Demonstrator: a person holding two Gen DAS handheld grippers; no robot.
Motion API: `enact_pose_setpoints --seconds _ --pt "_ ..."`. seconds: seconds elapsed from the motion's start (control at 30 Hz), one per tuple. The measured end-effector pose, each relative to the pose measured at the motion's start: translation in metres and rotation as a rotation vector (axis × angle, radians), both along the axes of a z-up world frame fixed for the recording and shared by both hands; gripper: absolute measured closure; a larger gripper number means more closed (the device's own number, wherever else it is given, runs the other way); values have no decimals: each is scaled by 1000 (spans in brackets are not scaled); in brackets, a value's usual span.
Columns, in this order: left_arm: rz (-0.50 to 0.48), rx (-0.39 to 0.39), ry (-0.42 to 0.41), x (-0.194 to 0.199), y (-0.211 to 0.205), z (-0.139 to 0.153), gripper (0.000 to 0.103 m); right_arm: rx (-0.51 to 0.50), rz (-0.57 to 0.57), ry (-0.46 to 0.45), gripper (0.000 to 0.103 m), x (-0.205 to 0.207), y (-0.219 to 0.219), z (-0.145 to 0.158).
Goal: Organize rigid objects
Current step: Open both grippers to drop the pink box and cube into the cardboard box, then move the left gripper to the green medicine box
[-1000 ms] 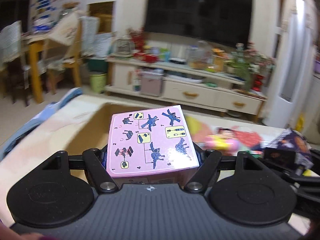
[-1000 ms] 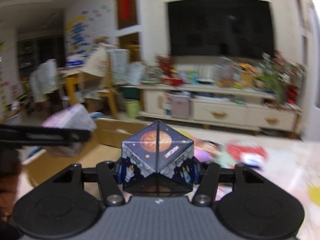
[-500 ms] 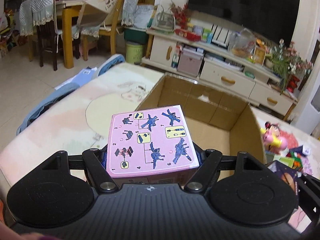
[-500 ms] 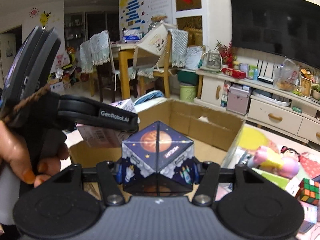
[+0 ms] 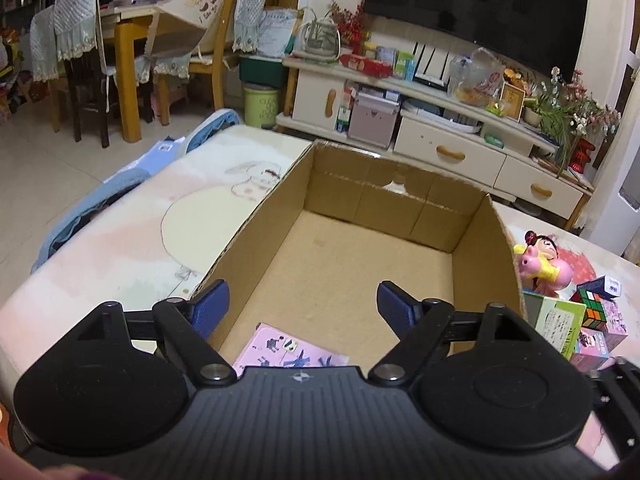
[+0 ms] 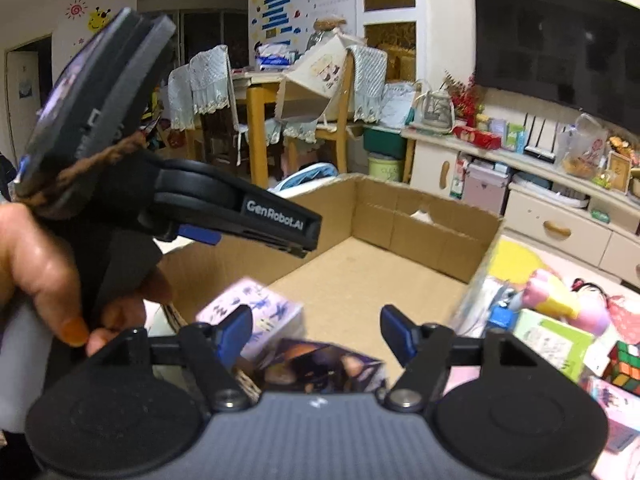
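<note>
A brown cardboard box (image 5: 360,256) (image 6: 420,220) stands open on the table. My left gripper (image 5: 302,306) hangs over its near end with jaws opening and nothing between the blue pads (image 5: 208,308). The pink toy box (image 5: 288,350) (image 6: 256,314) lies on the carton floor just below it. My right gripper (image 6: 316,330) is opening too; the dark space-print cube (image 6: 320,366), blurred, is below and free of its pads (image 6: 236,330). A hand holds the left gripper's body (image 6: 168,200) at the left of the right wrist view.
To the right of the carton lie a pink doll figure (image 5: 540,260) (image 6: 560,300), a green-edged box (image 5: 554,320) (image 6: 548,340), a Rubik's cube (image 5: 594,306) (image 6: 624,364) and small pink boxes (image 5: 596,344). The table's left edge (image 5: 80,248) drops off near a blue cushion.
Both grippers opened. The pink toy box left the left jaws and lies in the carton; the space-print cube left the right jaws and sits lower. Both views now look down into the carton.
</note>
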State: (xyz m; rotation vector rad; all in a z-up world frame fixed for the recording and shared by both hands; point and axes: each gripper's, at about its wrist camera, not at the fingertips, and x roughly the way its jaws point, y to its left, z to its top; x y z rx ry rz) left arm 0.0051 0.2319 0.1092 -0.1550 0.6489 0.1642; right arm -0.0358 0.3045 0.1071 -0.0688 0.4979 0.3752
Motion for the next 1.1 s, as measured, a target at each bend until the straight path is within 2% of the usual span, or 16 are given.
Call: enact_pose_setpoints --seconds 0.03,0.1,0.37,0.6,0.8,0.9,1.1 --pt "-2 1 -4 0 0 0 2 6 -13 -6 24 -3 -4 2" --pt "-15 0 -6 0 0 -1 0 21 -38 -20 20 -10 -14 5" --pt "-81 7 -15 3 -1 -4 0 14 -161 -63 18 -38 -46 1" --pt "-162 29 -37 2 -9 -7 0 50 -264 -47 18 -46 -77 -7" --pt "-193 42 -38 5 -9 -11 0 78 -339 -41 18 -54 -102 -12" --pt "-204 47 -34 7 -7 -12 0 90 -362 -45 8 -56 -110 -15" --pt "-243 66 -40 8 -7 -11 0 87 -382 -43 8 -59 -126 -21"
